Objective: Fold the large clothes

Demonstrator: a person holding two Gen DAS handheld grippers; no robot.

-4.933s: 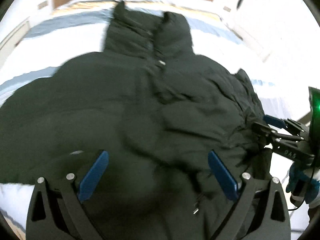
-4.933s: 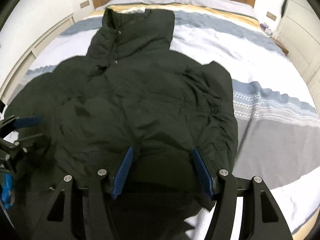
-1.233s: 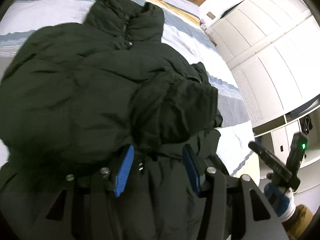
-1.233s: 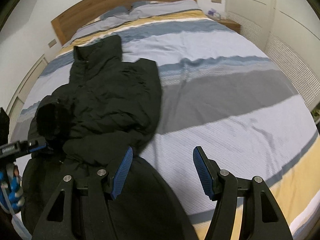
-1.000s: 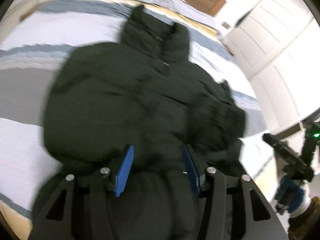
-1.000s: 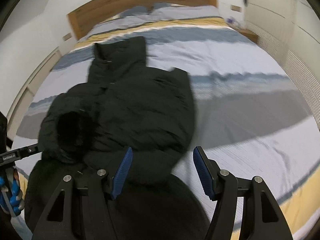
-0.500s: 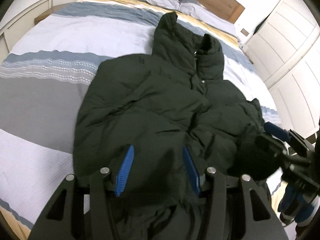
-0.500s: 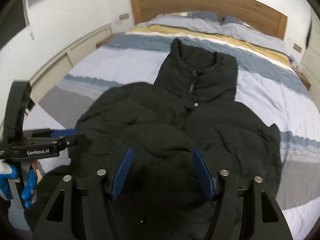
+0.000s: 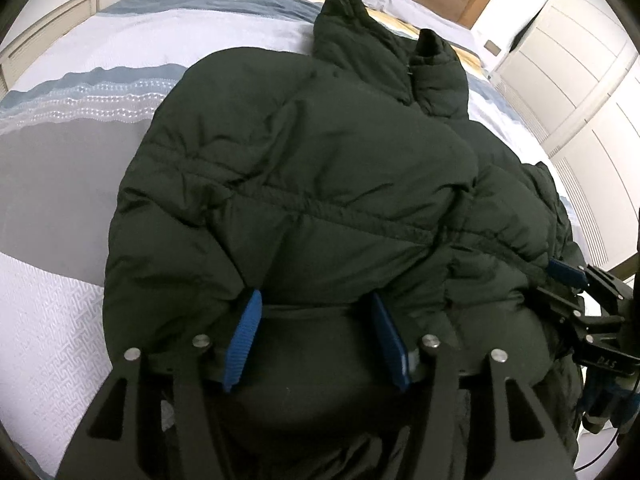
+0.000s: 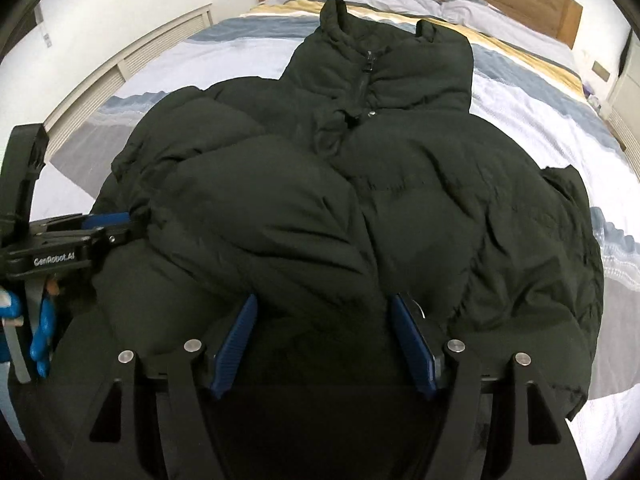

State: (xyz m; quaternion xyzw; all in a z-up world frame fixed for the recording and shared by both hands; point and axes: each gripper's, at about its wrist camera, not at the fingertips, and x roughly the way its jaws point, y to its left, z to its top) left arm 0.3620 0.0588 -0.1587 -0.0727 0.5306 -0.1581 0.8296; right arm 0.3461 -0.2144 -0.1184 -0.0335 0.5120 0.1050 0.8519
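jacket (image 9: 320,184) hem hidden behind tongs, bed (image 10: 540,92) cropped

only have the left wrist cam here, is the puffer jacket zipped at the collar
observer: Yes. The right wrist view shows the zipper pull partway up the collar of the black puffer jacket, closed below it.
operator: is the right gripper clamped on anything
observer: No. The right gripper has its fingers spread wide at the near hem.
operator: any other fastener under the zip
observer: One metal snap shows just below the collar.
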